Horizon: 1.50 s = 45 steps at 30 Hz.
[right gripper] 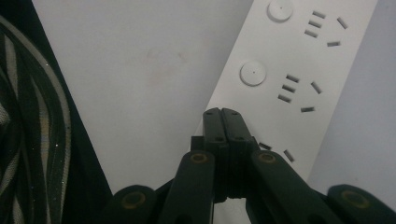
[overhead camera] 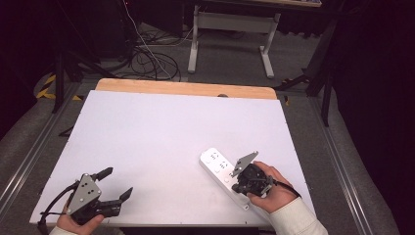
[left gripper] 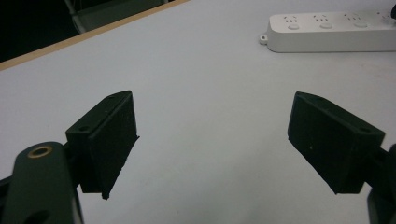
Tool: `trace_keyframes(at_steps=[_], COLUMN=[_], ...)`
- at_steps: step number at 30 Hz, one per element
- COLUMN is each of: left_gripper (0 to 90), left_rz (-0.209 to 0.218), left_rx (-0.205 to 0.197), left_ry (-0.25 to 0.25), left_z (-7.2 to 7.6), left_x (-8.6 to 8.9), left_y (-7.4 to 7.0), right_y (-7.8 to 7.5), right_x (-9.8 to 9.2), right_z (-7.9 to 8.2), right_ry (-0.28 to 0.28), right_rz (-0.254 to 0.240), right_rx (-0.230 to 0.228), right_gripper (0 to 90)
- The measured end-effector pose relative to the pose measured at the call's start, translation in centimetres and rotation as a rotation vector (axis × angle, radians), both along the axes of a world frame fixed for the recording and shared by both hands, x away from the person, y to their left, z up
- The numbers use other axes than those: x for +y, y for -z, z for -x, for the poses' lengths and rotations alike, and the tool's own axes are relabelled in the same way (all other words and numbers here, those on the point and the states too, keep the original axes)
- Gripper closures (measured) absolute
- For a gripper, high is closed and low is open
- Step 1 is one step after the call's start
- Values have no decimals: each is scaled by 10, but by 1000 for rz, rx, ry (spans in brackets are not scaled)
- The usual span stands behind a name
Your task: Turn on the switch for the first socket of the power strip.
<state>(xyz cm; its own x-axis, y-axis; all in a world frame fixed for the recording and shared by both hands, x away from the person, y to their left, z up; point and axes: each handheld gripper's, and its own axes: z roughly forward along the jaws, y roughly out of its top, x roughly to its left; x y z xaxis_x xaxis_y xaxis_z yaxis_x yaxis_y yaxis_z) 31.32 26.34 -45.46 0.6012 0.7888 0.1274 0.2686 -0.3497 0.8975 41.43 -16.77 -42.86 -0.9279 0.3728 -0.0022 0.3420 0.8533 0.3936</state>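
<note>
A white power strip [overhead camera: 221, 172] with round buttons beside its sockets lies on the white table [overhead camera: 161, 137], toward the front right. My right gripper [overhead camera: 240, 185] is shut with nothing between its jaws, its tips pressed down on the power strip [right gripper: 289, 74] near one socket. My left gripper [overhead camera: 117, 183] rests open near the front left edge of the table, jaws wide apart over bare surface [left gripper: 210, 140]. The power strip [left gripper: 331, 31] lies farther off in the left gripper view.
A wooden strip [overhead camera: 186, 88] borders the table's far edge. Beyond it the floor holds cables [overhead camera: 147, 58] and a white desk frame [overhead camera: 230, 34]. Dark stands flank the table on both sides.
</note>
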Motion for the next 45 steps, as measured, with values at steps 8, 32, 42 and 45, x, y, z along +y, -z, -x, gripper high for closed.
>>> trace_keyframes(at_steps=[8,32,42,45], left_gripper=[166,166,166,166], left_rz=[-1,-5,-5,-6], left_rx=[0,2,3,-1], left_ry=[-1,4,3,4], left_z=[0,0,0,1], left_x=[0,-2,-2,-2], left_y=[0,1,1,0], right_y=[1,5,5,5], right_x=[1,-2,1,1], right_z=[1,1,1,2], right_ry=[12,31,32,29], right_rz=[5,-8,9,16], right_rx=[-9,-2,1,-9], right_gripper=[900,900,900,900])
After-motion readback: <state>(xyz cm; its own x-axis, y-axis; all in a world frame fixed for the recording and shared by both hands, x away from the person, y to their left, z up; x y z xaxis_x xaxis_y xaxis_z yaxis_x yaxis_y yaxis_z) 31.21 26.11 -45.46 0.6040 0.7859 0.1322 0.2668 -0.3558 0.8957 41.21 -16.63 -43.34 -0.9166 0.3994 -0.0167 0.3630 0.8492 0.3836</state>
